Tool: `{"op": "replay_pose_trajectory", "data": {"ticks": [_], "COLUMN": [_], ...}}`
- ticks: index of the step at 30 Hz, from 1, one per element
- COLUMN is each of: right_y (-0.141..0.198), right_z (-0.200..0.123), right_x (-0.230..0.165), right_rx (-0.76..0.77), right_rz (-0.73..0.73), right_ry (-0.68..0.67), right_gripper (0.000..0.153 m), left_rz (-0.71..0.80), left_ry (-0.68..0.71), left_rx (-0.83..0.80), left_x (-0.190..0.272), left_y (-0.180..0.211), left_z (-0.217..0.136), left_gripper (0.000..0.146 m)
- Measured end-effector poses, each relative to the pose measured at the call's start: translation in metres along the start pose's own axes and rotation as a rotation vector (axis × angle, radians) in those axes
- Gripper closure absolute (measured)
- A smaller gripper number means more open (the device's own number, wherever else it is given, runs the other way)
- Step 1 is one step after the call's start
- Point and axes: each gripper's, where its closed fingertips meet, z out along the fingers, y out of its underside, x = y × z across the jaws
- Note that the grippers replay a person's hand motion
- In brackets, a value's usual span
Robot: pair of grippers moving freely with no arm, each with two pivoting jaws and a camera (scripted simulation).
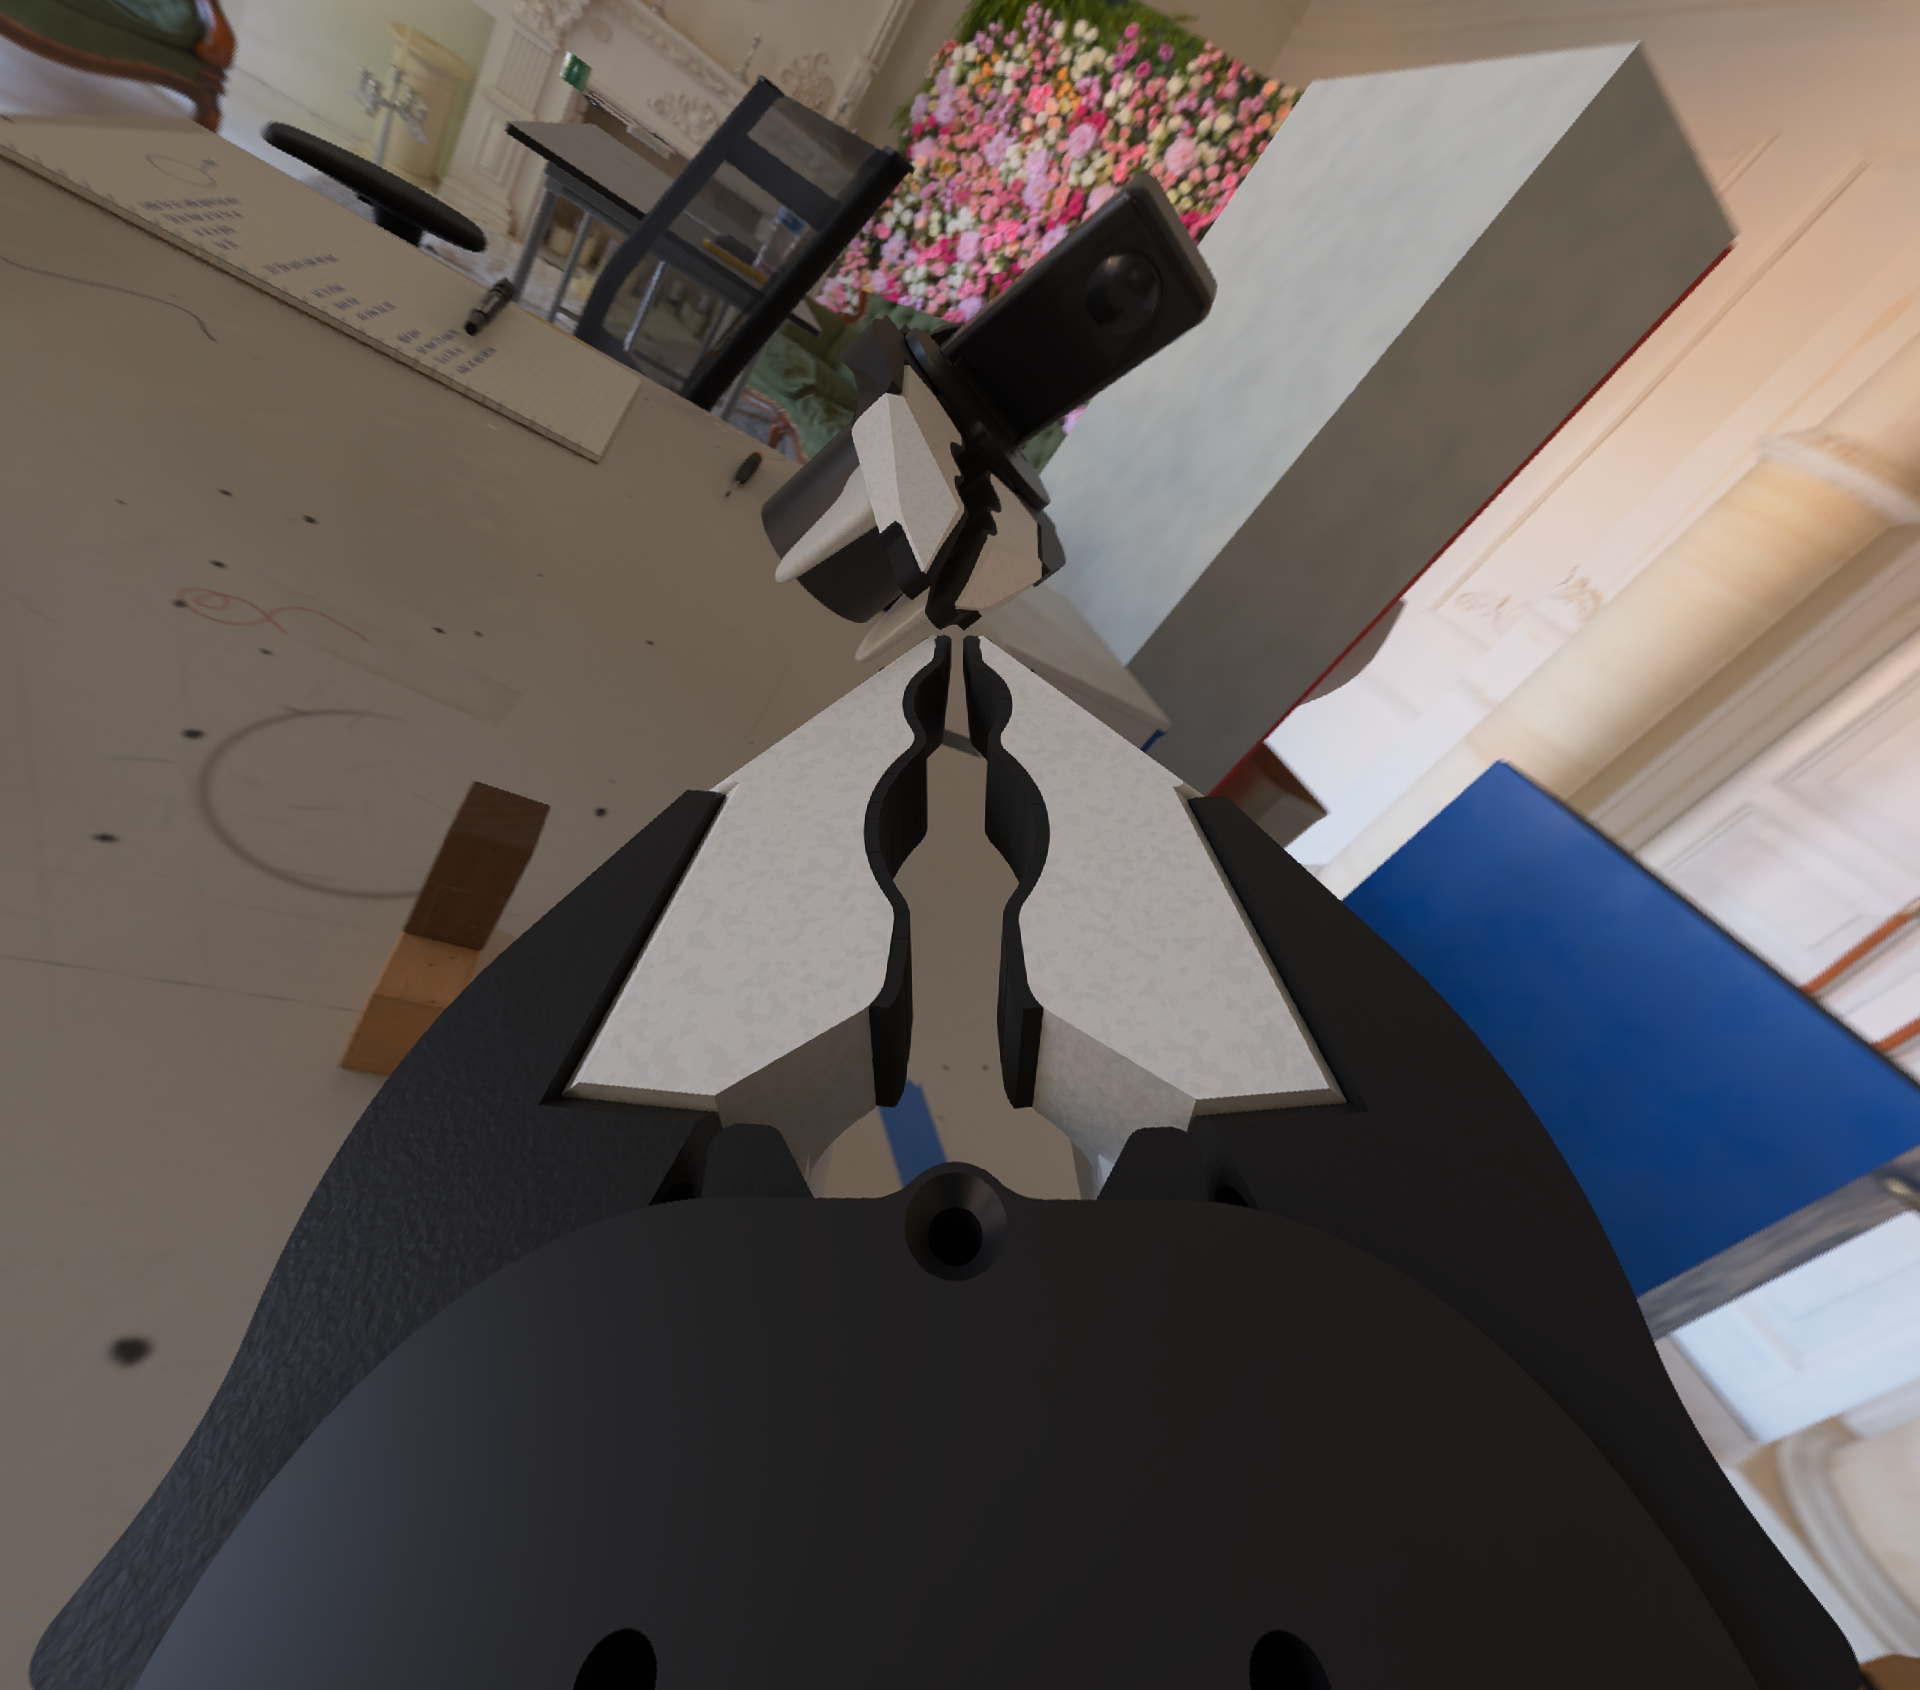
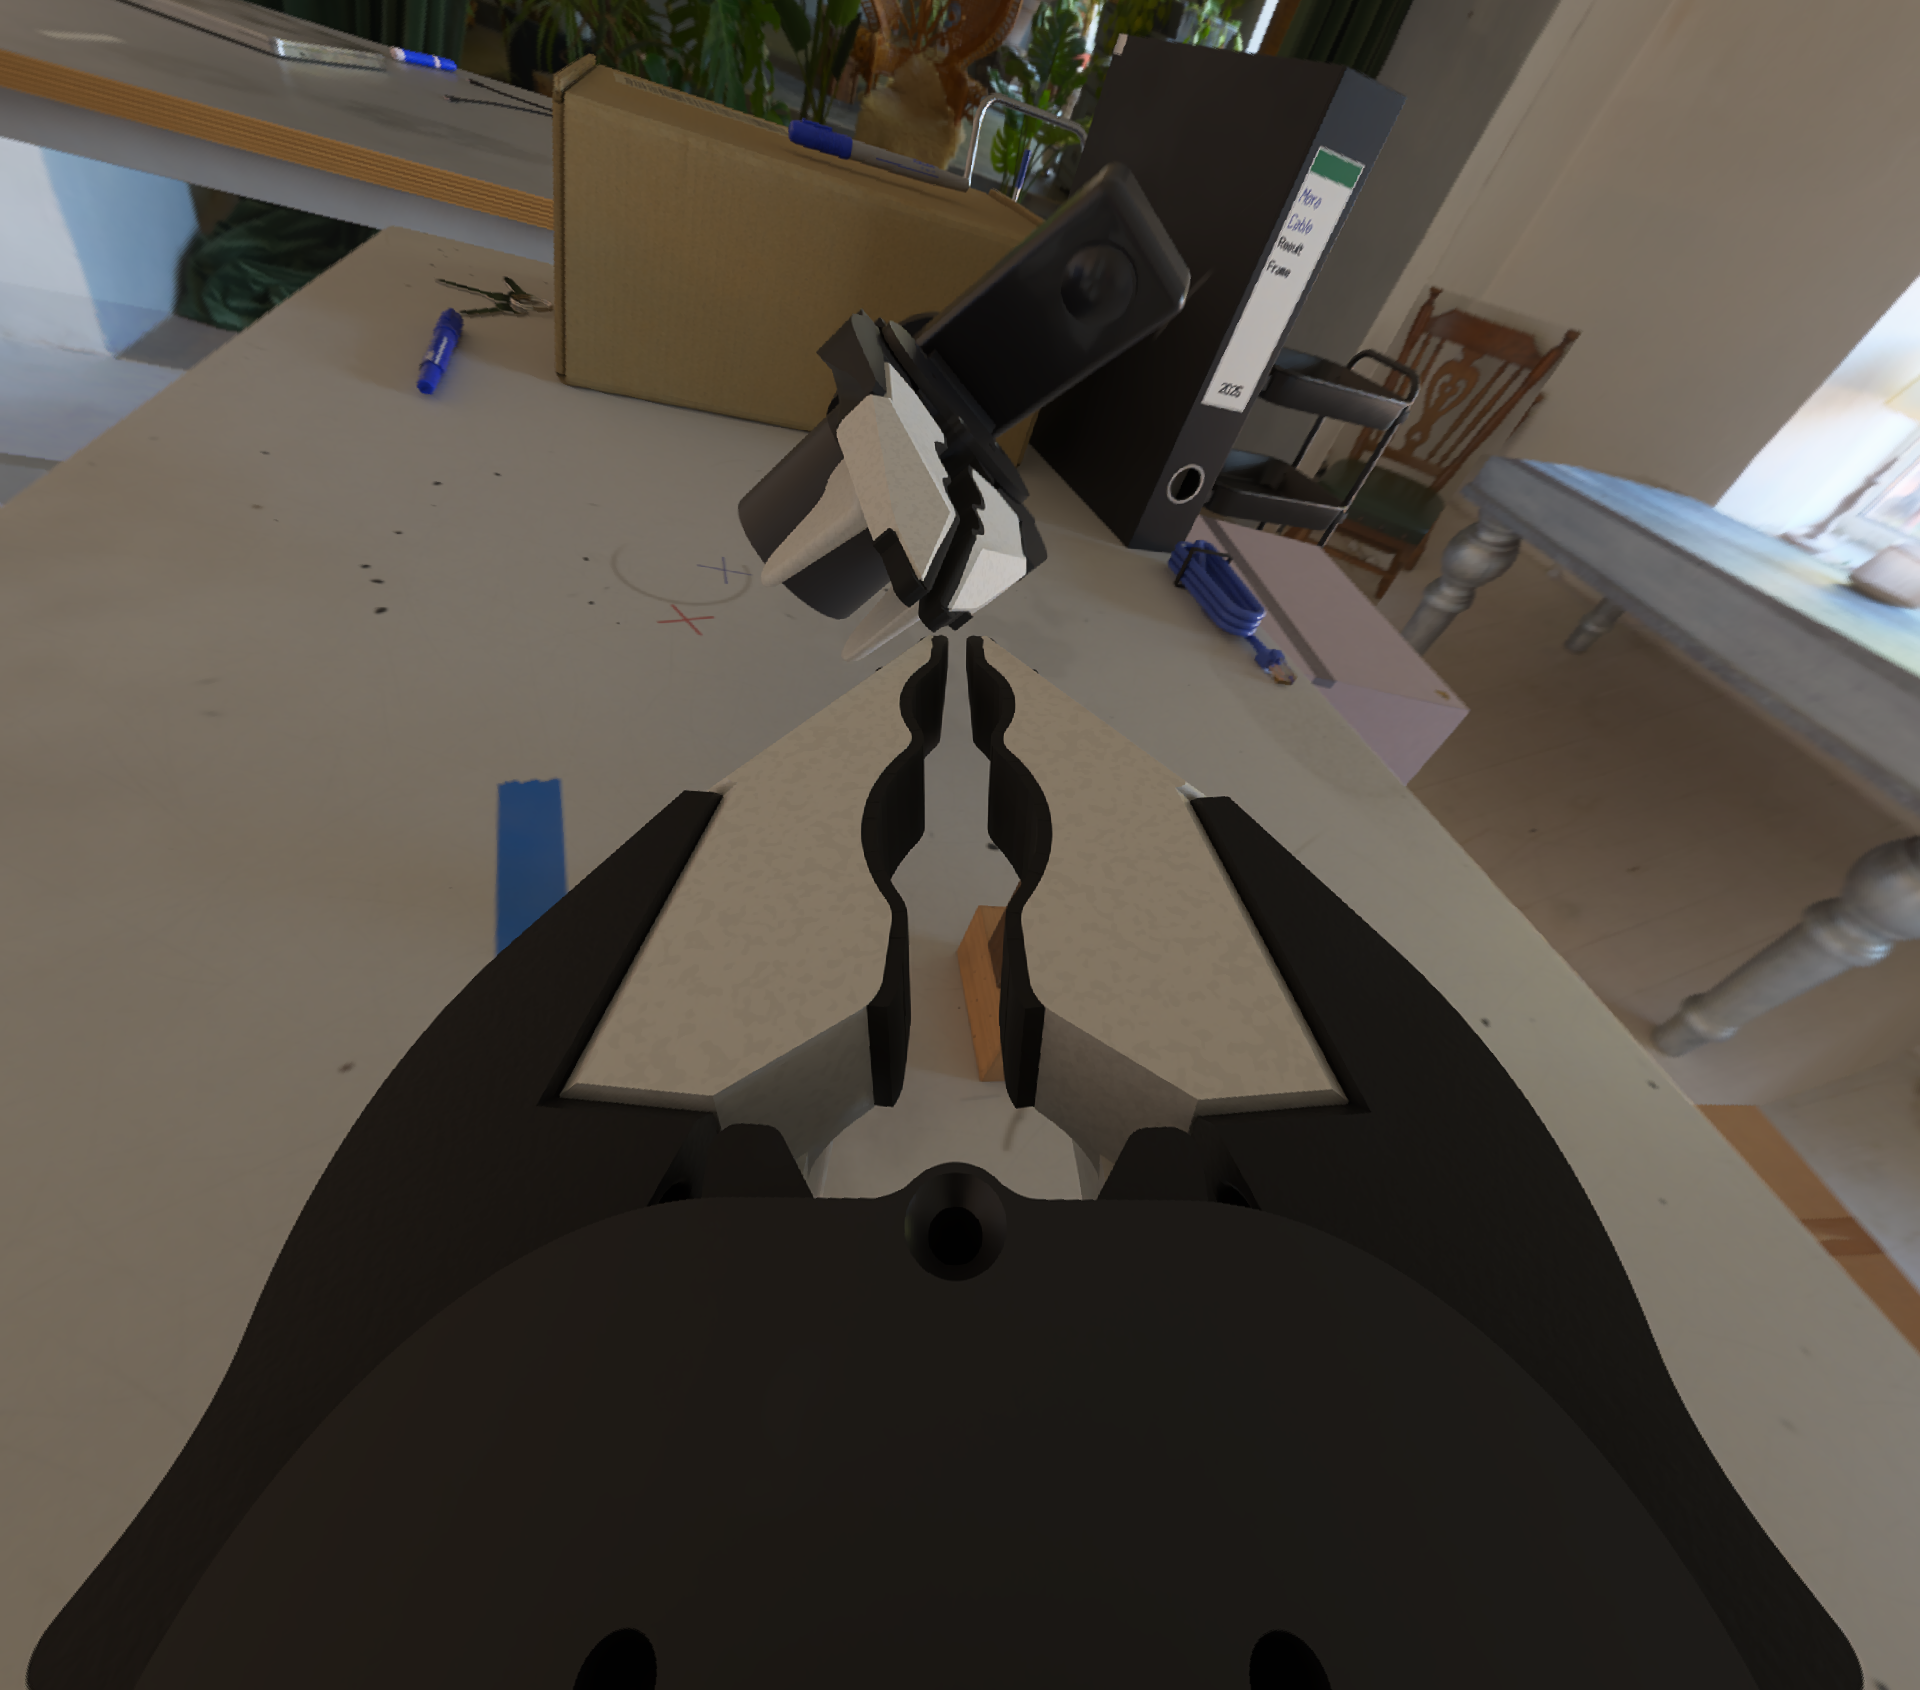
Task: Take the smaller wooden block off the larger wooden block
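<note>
Left of the left gripper's fingers [image 1: 921,819], the stacked blocks [image 1: 457,913] stand on bare surface [image 1: 208,809]; the other gripper [image 1: 935,518] hangs just ahead.

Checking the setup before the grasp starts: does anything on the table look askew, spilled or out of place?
Nothing stands out. The darker smaller block sits squarely on the lighter larger block, unspilled, and both the left gripper and right gripper are shut, holding nothing.

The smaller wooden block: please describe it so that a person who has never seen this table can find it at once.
On the pale table, left of the left gripper, two wooden blocks are stacked. The smaller wooden block is the dark brown one on top. The larger wooden block beneath it is light tan.
</note>
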Motion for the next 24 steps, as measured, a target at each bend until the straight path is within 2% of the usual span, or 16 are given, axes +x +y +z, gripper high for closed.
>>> {"op": "replay_pose_trajectory", "data": {"ticks": [5, 10, 14, 19, 24], "right_y": [-0.002, -0.001, 0.001, 0.010, 0.017], "right_z": [0.001, 0.001, 0.001, 0.002, 0.003], "right_x": [0.000, -0.001, 0.000, 0.002, 0.000], "right_rx": [0.011, 0.017, 0.039, 0.035, 0.024], "right_rz": [-0.036, -0.037, 0.063, 0.162, 0.190], "right_ry": [0.028, 0.020, -0.005, -0.028, -0.050], "right_gripper": [0.149, 0.150, 0.151, 0.151, 0.151], "left_rz": [-0.121, -0.179, -0.207, -0.101, 0.029], "left_ry": [0.059, 0.088, 0.096, -0.006, -0.085], "left_rx": [0.024, 0.027, 0.038, -0.023, -0.073], "left_x": [0.001, 0.000, -0.002, -0.011, -0.015], "left_y": [-0.001, 0.001, 0.001, 0.008, 0.010], "left_z": [0.000, 0.000, 0.001, 0.002, -0.001], "left_gripper": [0.144, 0.144, 0.143, 0.140, 0.141]}}
